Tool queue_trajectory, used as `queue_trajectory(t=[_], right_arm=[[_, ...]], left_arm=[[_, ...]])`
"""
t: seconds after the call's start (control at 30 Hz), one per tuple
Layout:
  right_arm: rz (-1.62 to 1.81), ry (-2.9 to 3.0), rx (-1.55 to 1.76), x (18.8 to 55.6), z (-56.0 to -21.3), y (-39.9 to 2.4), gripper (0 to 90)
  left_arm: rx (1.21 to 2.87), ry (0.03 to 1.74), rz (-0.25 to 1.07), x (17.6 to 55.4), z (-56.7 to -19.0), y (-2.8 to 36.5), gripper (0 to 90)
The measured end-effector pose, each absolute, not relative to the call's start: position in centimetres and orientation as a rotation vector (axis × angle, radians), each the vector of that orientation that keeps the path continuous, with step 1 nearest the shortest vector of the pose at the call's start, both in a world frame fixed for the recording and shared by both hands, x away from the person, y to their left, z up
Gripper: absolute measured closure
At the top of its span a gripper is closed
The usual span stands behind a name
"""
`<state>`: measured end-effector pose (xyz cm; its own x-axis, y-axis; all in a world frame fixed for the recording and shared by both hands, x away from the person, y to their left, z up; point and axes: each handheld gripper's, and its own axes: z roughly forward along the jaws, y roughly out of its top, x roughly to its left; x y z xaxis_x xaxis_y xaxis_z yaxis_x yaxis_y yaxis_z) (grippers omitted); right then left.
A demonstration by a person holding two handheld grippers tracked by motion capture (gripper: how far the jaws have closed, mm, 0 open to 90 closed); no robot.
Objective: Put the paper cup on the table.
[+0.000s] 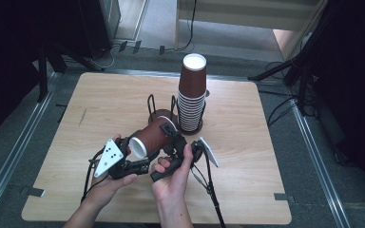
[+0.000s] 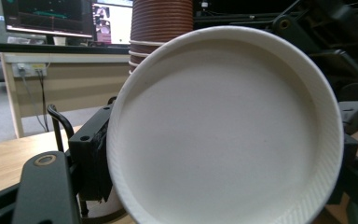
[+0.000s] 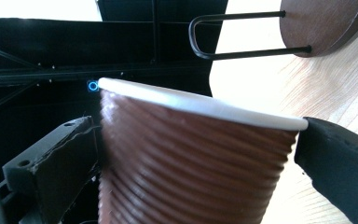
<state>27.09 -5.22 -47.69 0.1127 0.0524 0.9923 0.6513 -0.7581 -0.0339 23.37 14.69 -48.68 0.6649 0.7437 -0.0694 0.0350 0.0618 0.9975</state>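
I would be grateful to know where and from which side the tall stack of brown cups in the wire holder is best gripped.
Grip the top cup of the stack across its ribbed brown wall, just under the white base, coming in from the side. The cups stand upside down and taper upward, and the wire holder guards the lower part, so the exposed top is probably the freest place to pinch.

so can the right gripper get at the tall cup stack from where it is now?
Probably not yet: the right gripper is clamped on the lying cup, which the left gripper also grips. The cup stack stands close behind, nothing between.
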Motion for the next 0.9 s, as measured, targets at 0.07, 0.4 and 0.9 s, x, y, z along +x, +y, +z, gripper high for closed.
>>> queue_trajectory(t=[0.07, 0.4, 0.9], right_arm=[[-1.681, -0.680, -1.923, 27.3, -47.8, -5.2, 0.0], [-1.665, -0.684, -1.883, 27.7, -48.2, -5.2, 0.0], [-1.664, -0.661, -1.799, 28.0, -48.8, -5.0, 5.4]], left_arm=[[1.431, 0.694, 0.605, 23.4, -48.7, 14.7, 20.8], [1.448, 0.672, 0.588, 23.3, -48.7, 14.5, 20.9], [1.475, 0.654, 0.548, 23.4, -48.5, 15.1, 20.4]])
